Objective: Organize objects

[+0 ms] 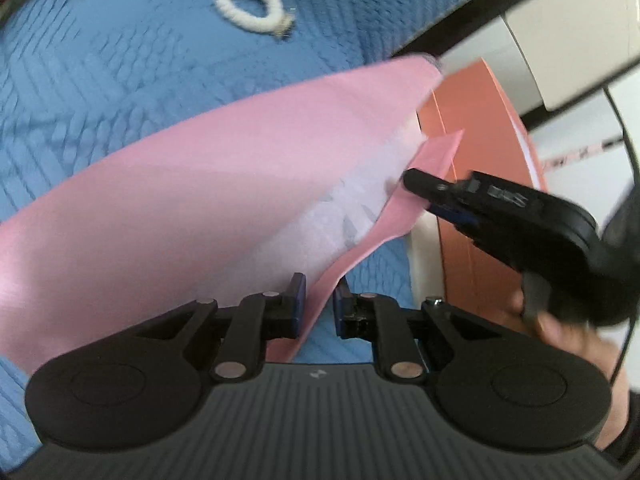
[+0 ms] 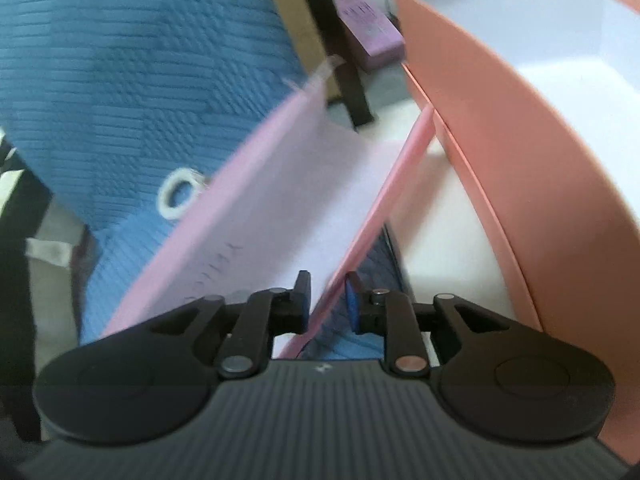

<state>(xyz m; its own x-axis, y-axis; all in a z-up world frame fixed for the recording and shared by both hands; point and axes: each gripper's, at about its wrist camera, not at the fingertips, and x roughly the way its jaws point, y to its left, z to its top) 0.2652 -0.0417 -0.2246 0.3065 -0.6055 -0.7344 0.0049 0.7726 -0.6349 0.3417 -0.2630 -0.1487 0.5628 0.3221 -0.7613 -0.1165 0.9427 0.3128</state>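
Flat pink paper bag (image 1: 192,184) held open just beside salmon cardboard box (image 1: 480,168), left gripper (image 1: 320,304) and right gripper (image 2: 327,300) narrow-jawed astride bag's near wall, grip uncertain, white beaded ring (image 1: 250,4) beyond on blue quilt (image 1: 100,72).

- My things are on a bed with a blue blanket (image 1: 120,80) over it. The blanket has bumpy stitched lines and squares. It fills the upper left of both my views.
- A small white hair tie (image 1: 250,6) lies flat on the blanket. It is near the top middle of my left view, and at the left middle of my right view. It has a tiny dark bit at one end.
- A pink paper bag (image 1: 180,184) is over the blanket in the middle of my left view. It is blurry, so I cannot tell how much of it rests on the blanket.
- An orange box (image 2: 520,152) with a white inside is at the right of my right view. I cannot tell what it stands on.
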